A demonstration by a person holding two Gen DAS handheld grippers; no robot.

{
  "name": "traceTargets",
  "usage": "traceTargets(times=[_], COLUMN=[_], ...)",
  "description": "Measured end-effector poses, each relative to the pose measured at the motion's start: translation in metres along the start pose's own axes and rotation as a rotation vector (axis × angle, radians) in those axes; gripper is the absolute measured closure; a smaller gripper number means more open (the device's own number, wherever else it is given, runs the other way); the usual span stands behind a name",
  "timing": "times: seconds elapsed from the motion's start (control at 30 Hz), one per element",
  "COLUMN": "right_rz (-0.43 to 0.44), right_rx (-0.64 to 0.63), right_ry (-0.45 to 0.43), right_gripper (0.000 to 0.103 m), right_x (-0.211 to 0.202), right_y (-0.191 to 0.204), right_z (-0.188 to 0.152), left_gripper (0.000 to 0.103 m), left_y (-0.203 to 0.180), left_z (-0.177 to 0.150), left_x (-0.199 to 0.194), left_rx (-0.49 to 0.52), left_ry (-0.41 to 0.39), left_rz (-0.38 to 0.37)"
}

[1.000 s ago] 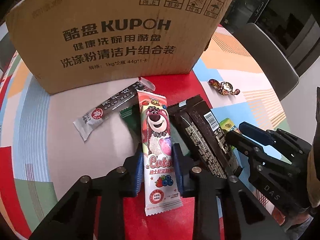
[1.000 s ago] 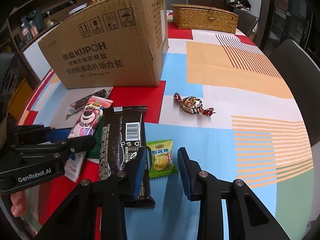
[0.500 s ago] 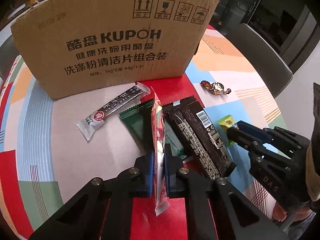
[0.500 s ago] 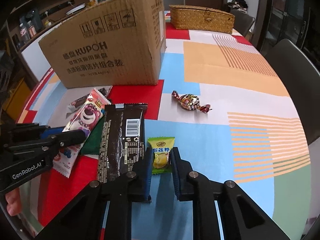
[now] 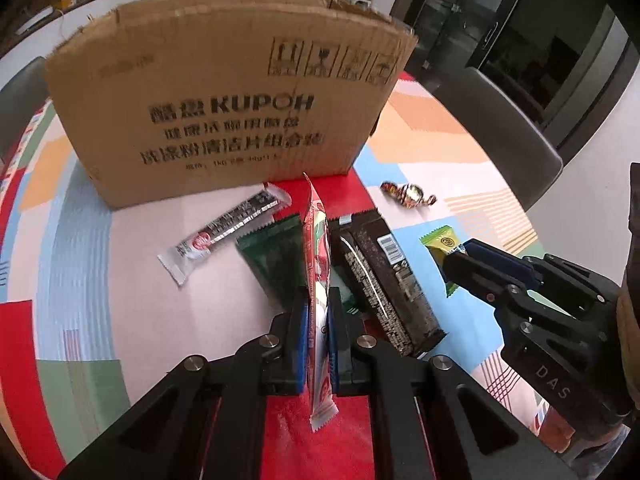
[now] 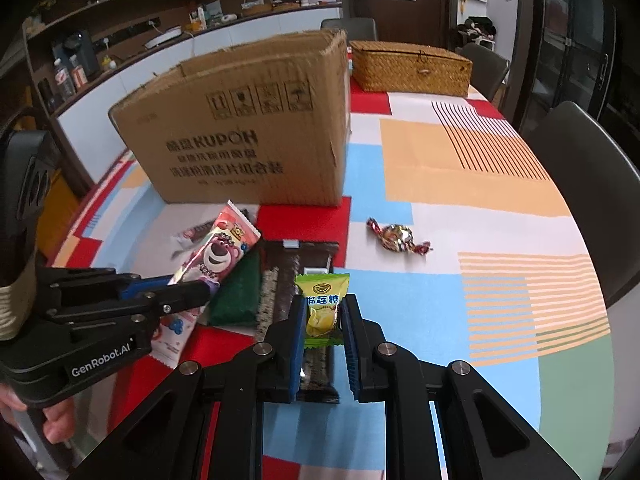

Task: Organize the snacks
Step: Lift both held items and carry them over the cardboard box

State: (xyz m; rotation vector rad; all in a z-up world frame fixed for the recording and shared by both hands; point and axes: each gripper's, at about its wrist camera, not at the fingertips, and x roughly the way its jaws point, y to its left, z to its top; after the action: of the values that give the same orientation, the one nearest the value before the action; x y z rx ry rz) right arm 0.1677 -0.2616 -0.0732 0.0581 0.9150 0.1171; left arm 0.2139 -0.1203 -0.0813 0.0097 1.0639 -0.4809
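My left gripper (image 5: 318,332) is shut on the pink Lotso bear snack bar (image 5: 316,264), held edge-on above the table; the bar also shows in the right wrist view (image 6: 214,256). My right gripper (image 6: 322,328) is shut on the green durian candy packet (image 6: 322,304), lifted off the table; the packet also shows in the left wrist view (image 5: 438,242). On the table lie a black wafer pack (image 5: 380,280), a dark green packet (image 5: 276,256), a grey-black stick bar (image 5: 228,228) and a foil-wrapped candy (image 6: 398,236).
A large KUPOH cardboard box (image 6: 248,136) stands behind the snacks, top open. A woven basket with lid (image 6: 410,68) sits at the far end of the table. Dark chairs (image 6: 588,184) stand along the right edge.
Both grippers closed on their snacks and lifted them. The bear bar turned on edge in the left gripper; the durian candy rose off the table in the right one.
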Motion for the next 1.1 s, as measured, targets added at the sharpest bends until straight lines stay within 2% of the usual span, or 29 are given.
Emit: traceTargets(times=[0.47,0.73,0.93,1.1], right_rz=[0.052,0.075,0.101,0.123], right_rx=[-0.011,-0.053,-0.090,-0.103], right_ry=[-0.152,-0.235,-0.281,-0.297], right_gripper=[0.084,0.084,0.084,0.084], right_x=[-0.044,-0.065,-0.069,-0.067], right_y=[0.024,0.045,0.064,0.073], right_z=[0.036,0.062,0.090,0.118], left_gripper=[0.093,0.093,0.093,0.093], left_y=[0.003,0.014,0.030,0.043], left_z=[0.018,0.035,0.060,0.084], left_x=[-0.076,-0.113,-0.138,-0.146], left_rx=[0.017,0.019,0.033,0.034], left_ry=[-0.174,-0.274,-0.348,-0.379], left_rz=[-0.010,0.018,0.061,0.086])
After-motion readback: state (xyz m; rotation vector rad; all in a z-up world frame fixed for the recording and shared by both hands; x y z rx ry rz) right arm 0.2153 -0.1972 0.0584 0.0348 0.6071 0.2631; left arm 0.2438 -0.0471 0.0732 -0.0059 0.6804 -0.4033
